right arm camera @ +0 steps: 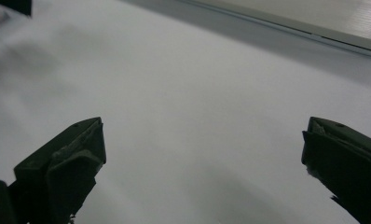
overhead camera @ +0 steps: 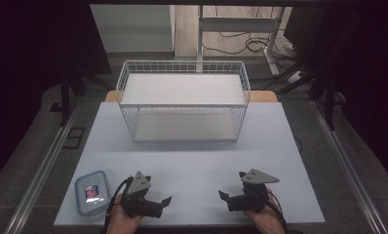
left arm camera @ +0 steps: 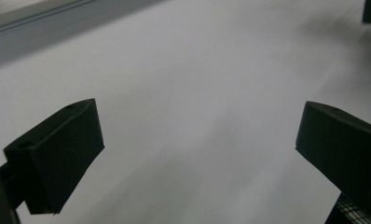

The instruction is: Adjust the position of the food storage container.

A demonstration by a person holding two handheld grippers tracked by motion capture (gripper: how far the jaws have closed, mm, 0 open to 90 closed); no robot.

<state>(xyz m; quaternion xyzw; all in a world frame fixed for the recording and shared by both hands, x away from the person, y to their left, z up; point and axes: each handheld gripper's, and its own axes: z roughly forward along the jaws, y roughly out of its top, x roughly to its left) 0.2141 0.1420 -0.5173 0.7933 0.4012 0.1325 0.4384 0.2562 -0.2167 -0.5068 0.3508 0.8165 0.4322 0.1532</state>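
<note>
Looking down in the high view, a pale counter (overhead camera: pixel 192 161) fills the middle of a dim room, with dark floor and metal rails on both sides and cables by a white frame behind it. A white wire basket (overhead camera: pixel 182 100) stands at the far middle of the counter, its back hard against the far edge. A clear lidded box (overhead camera: pixel 90 191) lies well nearer than the basket and off to its left, close to the counter's near left corner. The left claw (overhead camera: pixel 159 195) sits just right of the box, held in a hand (overhead camera: pixel 121 220) at the near edge; its jaws stand wide apart with nothing between them. The right claw (overhead camera: pixel 231 184) is nearer than the basket's right end, also at the near edge, jaws wide and empty. Between the basket and both claws the counter is bare, leaving free room.

In the left gripper view, the two black jaws stand far apart over plain counter (left arm camera: pixel 188 116), holding nothing; a rail runs along the edge at top left.

In the right gripper view, the jaws are likewise spread wide and empty above bare counter (right arm camera: pixel 197 121), with the counter's edge and a rail at top right.
</note>
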